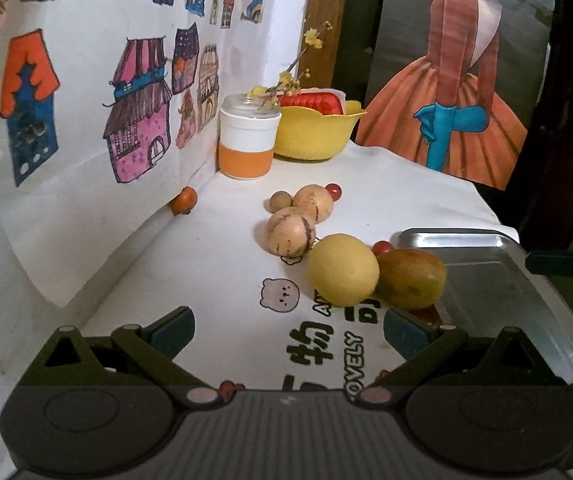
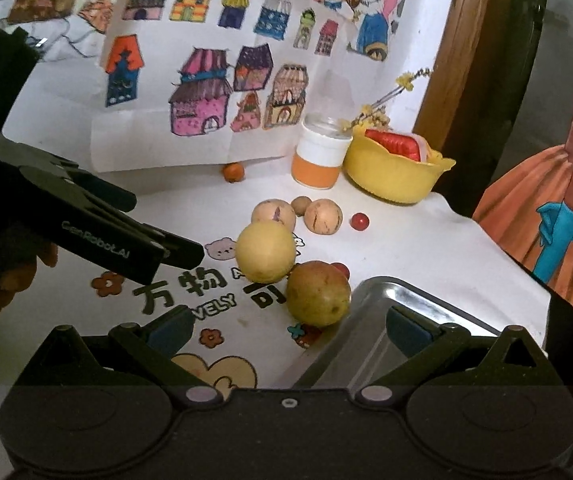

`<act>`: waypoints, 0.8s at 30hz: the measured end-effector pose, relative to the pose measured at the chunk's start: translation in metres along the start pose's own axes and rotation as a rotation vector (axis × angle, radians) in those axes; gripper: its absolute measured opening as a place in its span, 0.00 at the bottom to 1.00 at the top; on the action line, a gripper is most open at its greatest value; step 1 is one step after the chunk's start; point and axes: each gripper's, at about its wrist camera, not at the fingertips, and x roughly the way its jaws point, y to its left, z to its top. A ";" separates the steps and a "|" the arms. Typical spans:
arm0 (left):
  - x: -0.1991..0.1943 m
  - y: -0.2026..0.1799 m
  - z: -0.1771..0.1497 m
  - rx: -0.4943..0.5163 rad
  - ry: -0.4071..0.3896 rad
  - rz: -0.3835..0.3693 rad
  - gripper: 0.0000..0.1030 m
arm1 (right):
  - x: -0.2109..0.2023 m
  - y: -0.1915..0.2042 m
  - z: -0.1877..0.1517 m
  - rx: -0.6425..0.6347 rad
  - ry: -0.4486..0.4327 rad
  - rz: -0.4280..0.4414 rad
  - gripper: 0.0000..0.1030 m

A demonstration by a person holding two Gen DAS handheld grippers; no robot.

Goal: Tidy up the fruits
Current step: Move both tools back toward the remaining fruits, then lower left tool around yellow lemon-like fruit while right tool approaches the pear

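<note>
Left wrist view: left gripper (image 1: 288,330) spread wide, empty, above the white cloth (image 1: 226,280). Yellow fruit (image 1: 342,270) touching mango (image 1: 410,278) beside the metal tray (image 1: 486,264); two tan fruits (image 1: 291,231) behind.

Right wrist view: right gripper (image 2: 288,330) spread wide, empty. Mango (image 2: 318,294) at the tray (image 2: 414,296) corner; yellow bowl (image 2: 390,176) at back.

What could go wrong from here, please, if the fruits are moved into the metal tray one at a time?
1. The yellow fruit and the mango appear to touch; lifting one may send the other rolling.
2. A small red berry sits wedged behind them by the metal tray rim and may be knocked.
3. Both the left gripper and right gripper are open nearby and could collide.
</note>
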 end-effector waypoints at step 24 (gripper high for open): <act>0.066 -0.008 0.025 -0.104 0.060 -0.085 1.00 | 0.066 -0.020 0.007 -0.042 0.045 -0.020 0.93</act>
